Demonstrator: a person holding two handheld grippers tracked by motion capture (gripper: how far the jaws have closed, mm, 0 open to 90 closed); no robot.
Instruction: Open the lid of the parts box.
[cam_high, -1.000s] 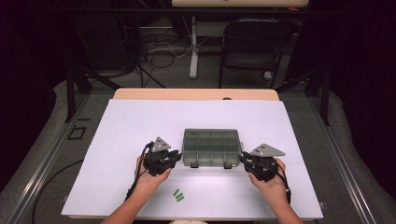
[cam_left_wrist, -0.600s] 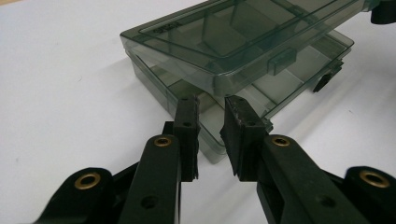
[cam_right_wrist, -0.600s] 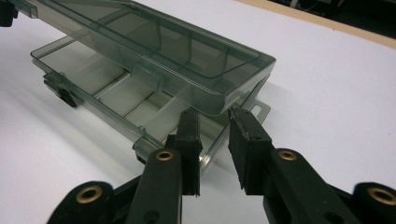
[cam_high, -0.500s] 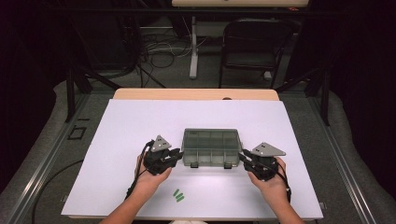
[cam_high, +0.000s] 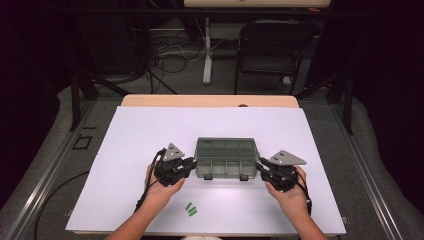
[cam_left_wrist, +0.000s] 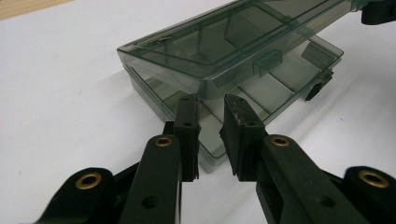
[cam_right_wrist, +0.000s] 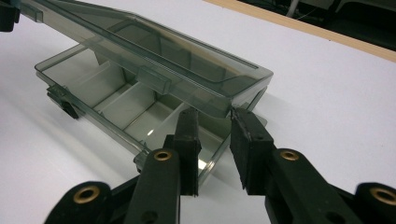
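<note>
Raised a little further than a second ago, the lid of the smoky compartment box mid-table is propped from beneath by both corners, with the left gripper and right gripper part-open, clamping nothing.

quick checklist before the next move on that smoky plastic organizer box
1. Lid raised off the box base: ok, partly open, propped at both ends.
2. Left gripper under the lid's corner: ok; whether its jaws pinch the lid: cannot tell.
3. Right gripper at the opposite corner: ok; grip: cannot tell.
4. Compartments free of parts: ok, as far as visible.
5. Green pieces out of the way: ok, near the table's front edge.
6. Front latches released: ok.
</note>
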